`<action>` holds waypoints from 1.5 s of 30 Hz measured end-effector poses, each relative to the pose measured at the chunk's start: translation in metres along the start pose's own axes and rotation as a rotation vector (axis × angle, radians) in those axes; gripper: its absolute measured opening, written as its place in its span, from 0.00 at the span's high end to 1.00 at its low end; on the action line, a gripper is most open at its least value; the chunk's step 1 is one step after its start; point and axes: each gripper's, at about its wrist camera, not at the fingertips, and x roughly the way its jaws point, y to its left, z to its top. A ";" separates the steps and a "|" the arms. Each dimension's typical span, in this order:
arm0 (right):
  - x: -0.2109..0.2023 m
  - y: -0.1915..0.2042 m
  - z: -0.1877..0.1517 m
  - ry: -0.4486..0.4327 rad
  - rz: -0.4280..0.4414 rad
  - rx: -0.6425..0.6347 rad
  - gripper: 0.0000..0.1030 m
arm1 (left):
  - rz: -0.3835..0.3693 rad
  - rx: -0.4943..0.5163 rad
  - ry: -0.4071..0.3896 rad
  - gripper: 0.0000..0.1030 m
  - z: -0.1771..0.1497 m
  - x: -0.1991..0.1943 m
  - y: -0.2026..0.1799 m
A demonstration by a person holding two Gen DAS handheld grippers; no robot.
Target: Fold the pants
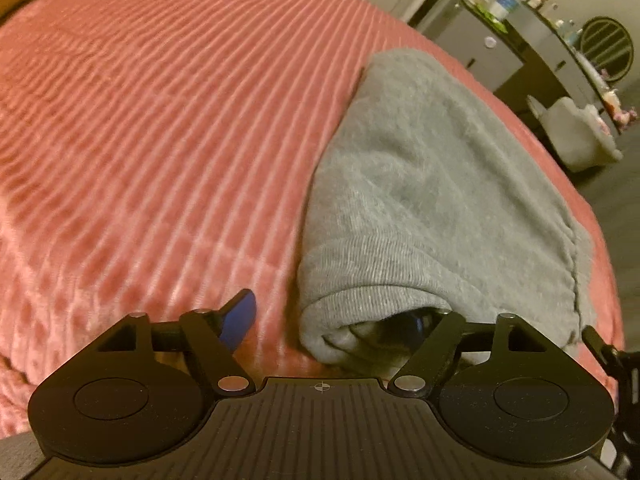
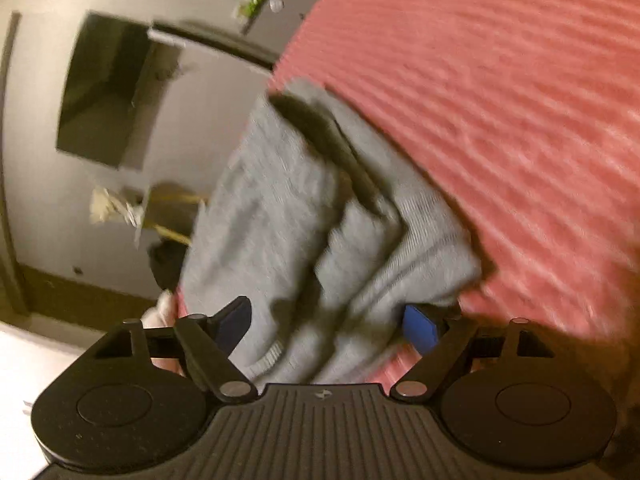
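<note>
Grey pants [image 1: 420, 200] lying folded near bed's [image 1: 160, 140] right edge. Left gripper [image 1: 332, 320] & right gripper [image 2: 332, 324] both gaping wide, straddling cloth w/o pinching. Soft, floppy, light, prob; grab thick folded hem.

A pink ribbed bedspread [image 1: 160, 128] covers the bed (a cluttered dark shelf [image 1: 560, 40] stands beyond).

Grey pants [image 1: 420, 200], folded, at the edge of the bed

We see soft grey knit pants doubled into a thick bundle on the pink ribbed bedspread [image 1: 160, 120], close to its edge. In the left wrist view the rolled fold faces us; in the right wrist view the layers look loose and blurred.
</note>
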 end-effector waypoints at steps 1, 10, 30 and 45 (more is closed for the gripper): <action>0.000 -0.002 0.003 -0.016 0.007 0.013 0.40 | -0.004 -0.010 -0.001 0.22 0.000 0.000 0.001; 0.021 -0.012 0.008 -0.062 0.059 0.188 0.18 | 0.040 0.105 0.040 0.26 0.002 0.014 -0.021; 0.020 0.020 0.027 -0.082 -0.089 -0.083 0.42 | -0.028 0.035 -0.081 0.29 -0.007 -0.040 0.008; 0.019 0.107 0.022 -0.198 -0.141 -0.658 0.74 | -0.112 0.175 -0.216 0.18 0.035 -0.022 -0.033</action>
